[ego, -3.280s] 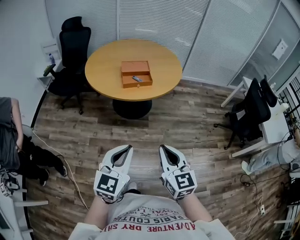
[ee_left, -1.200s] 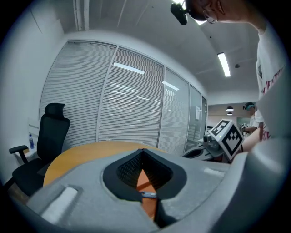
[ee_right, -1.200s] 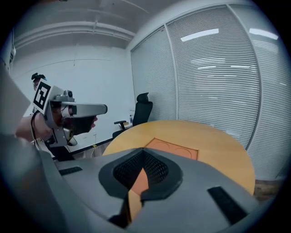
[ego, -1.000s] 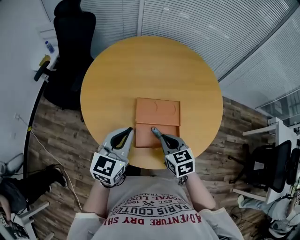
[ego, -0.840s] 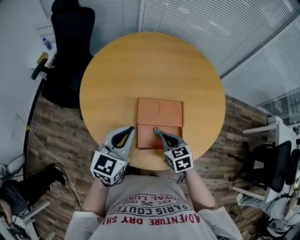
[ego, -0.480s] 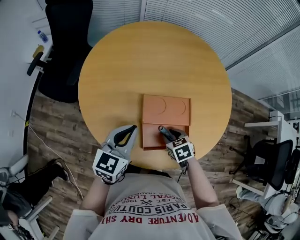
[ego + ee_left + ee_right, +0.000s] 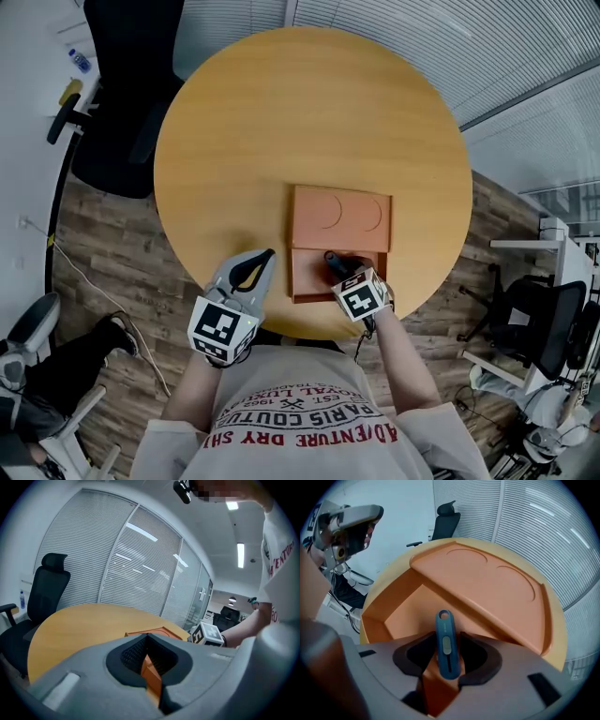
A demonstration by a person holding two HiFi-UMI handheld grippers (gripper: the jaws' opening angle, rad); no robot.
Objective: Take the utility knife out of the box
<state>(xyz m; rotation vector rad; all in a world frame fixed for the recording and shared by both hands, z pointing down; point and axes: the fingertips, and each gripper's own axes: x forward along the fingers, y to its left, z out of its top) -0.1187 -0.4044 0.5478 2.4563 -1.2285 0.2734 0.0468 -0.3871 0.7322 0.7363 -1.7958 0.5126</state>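
A round, smooth, honey-coloured wooden worktop [image 7: 281, 122] carries a flat orange rectangular box [image 7: 339, 217], its matte top panel pressed with two half-round recesses and its near compartment open. The slim blue plastic utility knife [image 7: 446, 641], round-ended with a hole at its far tip and a grey slider, lies in that compartment between the dark padded fingers of the right gripper [image 7: 448, 635], which are opening and not clamping it. The grey left gripper [image 7: 267, 253] hovers just left of the box, fingers together and empty.
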